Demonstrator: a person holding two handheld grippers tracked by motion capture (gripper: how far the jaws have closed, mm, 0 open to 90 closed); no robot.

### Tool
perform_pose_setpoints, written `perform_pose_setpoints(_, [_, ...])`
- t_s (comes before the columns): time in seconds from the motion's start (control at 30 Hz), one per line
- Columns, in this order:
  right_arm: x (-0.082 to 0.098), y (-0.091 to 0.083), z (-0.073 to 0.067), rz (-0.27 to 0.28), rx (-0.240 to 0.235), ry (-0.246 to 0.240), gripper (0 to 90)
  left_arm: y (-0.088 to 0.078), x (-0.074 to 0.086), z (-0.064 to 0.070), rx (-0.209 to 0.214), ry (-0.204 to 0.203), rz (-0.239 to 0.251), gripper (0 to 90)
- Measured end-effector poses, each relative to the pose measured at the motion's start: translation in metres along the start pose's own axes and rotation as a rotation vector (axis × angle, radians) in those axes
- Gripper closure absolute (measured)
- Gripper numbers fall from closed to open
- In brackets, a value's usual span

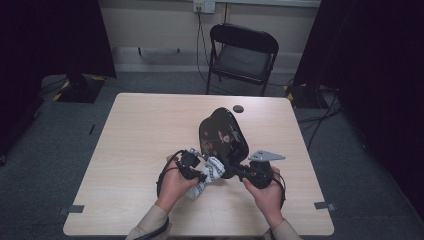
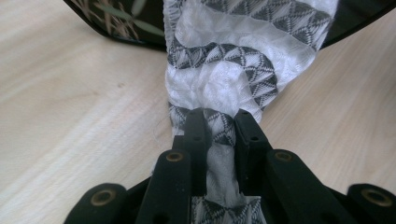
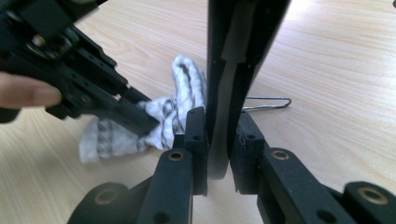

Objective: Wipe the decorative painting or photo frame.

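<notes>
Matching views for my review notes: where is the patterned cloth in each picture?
High view: patterned cloth below centre, beside the black tray.
Left gripper view: centre, pinched in the jaws.
Right gripper view: left of centre.
Shared landmark: the black tray's edge.

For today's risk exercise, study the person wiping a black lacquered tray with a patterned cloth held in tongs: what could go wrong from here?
1. The right tongs pinch only the edge of the tilted tray; it could slip and drop onto the table.
2. The left tongs grip a thin fold of the cloth, which might pull free mid-wipe.
3. The hard tongs tips sit near the tray's glossy surface and could scratch it.
</notes>
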State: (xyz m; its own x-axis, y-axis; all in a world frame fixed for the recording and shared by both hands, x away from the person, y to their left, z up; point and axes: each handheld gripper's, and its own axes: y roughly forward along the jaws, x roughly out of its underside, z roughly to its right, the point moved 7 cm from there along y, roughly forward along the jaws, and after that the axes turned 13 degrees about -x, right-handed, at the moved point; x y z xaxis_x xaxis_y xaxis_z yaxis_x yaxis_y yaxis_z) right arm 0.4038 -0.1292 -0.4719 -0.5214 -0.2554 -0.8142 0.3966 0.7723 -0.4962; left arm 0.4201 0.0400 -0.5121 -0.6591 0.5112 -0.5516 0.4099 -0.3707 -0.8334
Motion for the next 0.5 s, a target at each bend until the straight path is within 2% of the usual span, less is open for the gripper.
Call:
perform_pose_setpoints(0.17, [0.0, 0.0, 0.0, 0.0, 0.0, 0.0, 79.0, -0.032, -0.022, -0.005, -0.01, 0.001, 0.049, 77.7])
perform_pose_setpoints(0.3, [0.0, 0.0, 0.0, 0.0, 0.002, -0.001, 79.0, -0.073, -0.056, -0.007, -0.023, 0.021, 0.127, 77.7])
perform_pose_setpoints(0.5, [0.0, 0.0, 0.0, 0.003, 0.002, -0.002, 78.9, -0.118, -0.097, -0.002, -0.029, 0.046, 0.217, 77.6])
